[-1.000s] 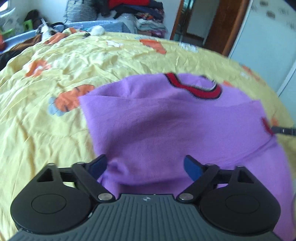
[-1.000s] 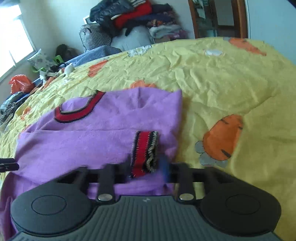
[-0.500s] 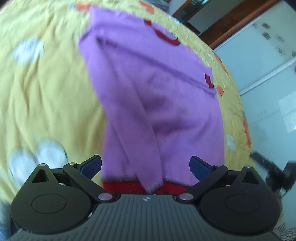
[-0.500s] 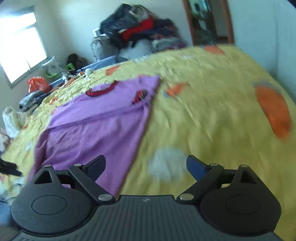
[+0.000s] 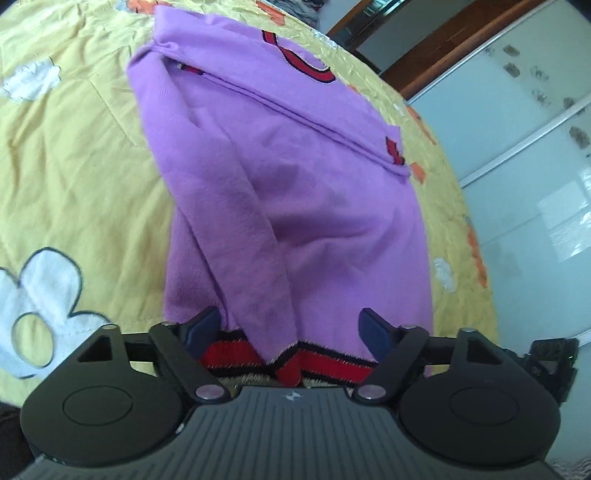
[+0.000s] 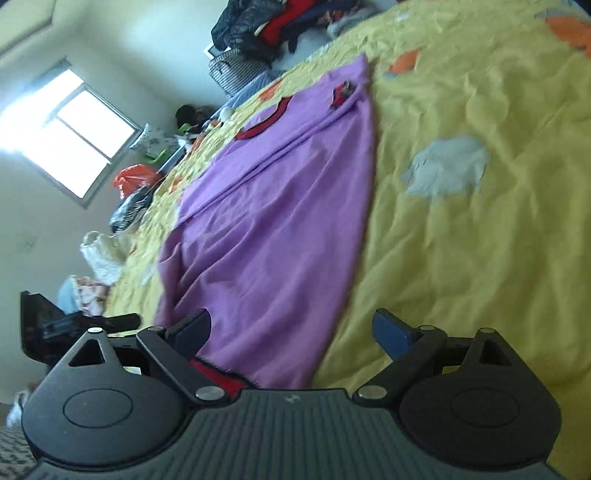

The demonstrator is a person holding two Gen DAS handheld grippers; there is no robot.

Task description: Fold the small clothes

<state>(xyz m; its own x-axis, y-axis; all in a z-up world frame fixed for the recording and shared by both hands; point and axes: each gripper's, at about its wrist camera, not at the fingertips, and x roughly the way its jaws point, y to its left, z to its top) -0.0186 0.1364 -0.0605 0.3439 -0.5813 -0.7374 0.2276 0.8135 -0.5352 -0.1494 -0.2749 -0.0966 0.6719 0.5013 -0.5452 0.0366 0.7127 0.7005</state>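
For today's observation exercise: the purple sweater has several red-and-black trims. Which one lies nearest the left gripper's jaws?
The hem band across the sweater's bottom edge, just below the open left gripper. The collar trim and cuff lie far up the sweater.

A bed (image 5: 85,177) carries everything here, covered by a wrinkled yellow quilt (image 6: 480,206) printed with orange carrot shapes and white flowers. A purple sweater (image 5: 295,192) lies spread directly on the quilt, its red and black neckline (image 5: 301,62) toward the far end and its red and black hem (image 5: 325,363) at the near edge. Both sleeves are folded across the body, one cuff (image 6: 341,92) resting near the collar. At the bed's far end, bunched blue bedding lies beside a small white ball (image 6: 225,114), with a heap of clothes (image 6: 280,26) behind.
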